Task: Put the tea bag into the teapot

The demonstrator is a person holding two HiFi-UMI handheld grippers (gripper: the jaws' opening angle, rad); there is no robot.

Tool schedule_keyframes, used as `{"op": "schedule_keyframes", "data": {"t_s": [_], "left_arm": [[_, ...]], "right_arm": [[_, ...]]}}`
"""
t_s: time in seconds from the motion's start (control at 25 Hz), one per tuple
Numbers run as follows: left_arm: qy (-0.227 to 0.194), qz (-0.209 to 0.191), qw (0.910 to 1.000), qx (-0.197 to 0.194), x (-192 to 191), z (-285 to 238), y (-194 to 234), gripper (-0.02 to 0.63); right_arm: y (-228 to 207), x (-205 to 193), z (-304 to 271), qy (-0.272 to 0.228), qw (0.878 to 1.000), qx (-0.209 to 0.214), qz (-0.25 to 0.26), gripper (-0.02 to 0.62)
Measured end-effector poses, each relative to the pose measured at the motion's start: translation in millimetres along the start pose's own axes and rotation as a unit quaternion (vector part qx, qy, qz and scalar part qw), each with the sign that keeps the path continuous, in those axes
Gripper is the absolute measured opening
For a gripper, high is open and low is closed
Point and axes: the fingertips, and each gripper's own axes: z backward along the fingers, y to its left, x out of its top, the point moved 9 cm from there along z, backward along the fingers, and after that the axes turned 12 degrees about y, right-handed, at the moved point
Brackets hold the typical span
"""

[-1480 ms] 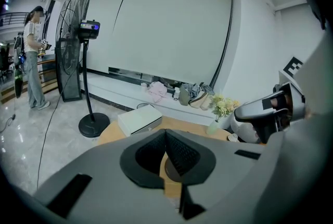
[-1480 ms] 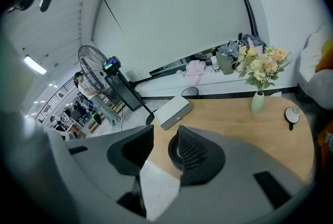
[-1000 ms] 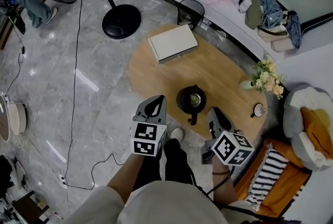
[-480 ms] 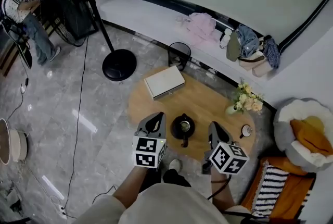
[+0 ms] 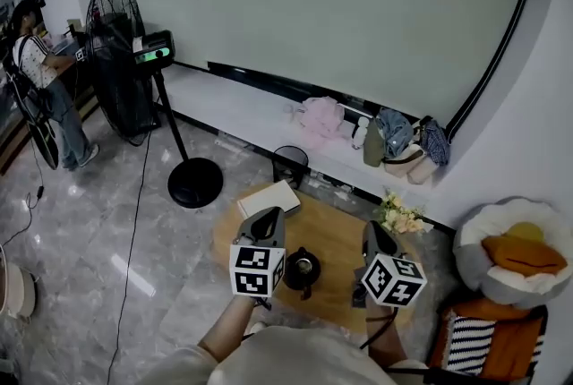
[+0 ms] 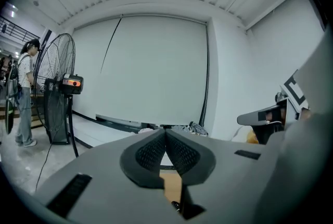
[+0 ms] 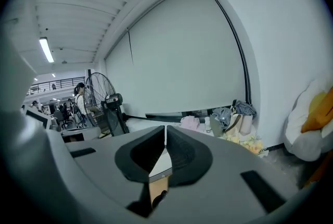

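Left gripper point(image 5: 271, 215): jaws pressed together, nothing between | Right gripper point(image 5: 370, 228): same, empty | Teapot point(image 5: 302, 268): on wooden table point(image 5: 338, 235), below and between both grippers | Tea bag: not visible (perhaps inside the pot; too small to tell) | Risk: if the bag lies elsewhere, closed jaws coming down could knock the pot.
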Motion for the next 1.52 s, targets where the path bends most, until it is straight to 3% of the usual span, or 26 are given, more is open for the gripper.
{"op": "schedule_keyframes", "data": {"t_s": [0.48,1.52], "left_arm": [[-0.010,-0.010,0.9999,-0.003,16,-8,6,0.017],[0.010,-0.016,0.9998,-0.006,4,-14,0,0.017]], "right_arm": [[-10,15,3,-0.025,0.999,-0.021,-0.007,0.040],[-20,6,4,-0.003,0.999,-0.044,0.008,0.034]]}}
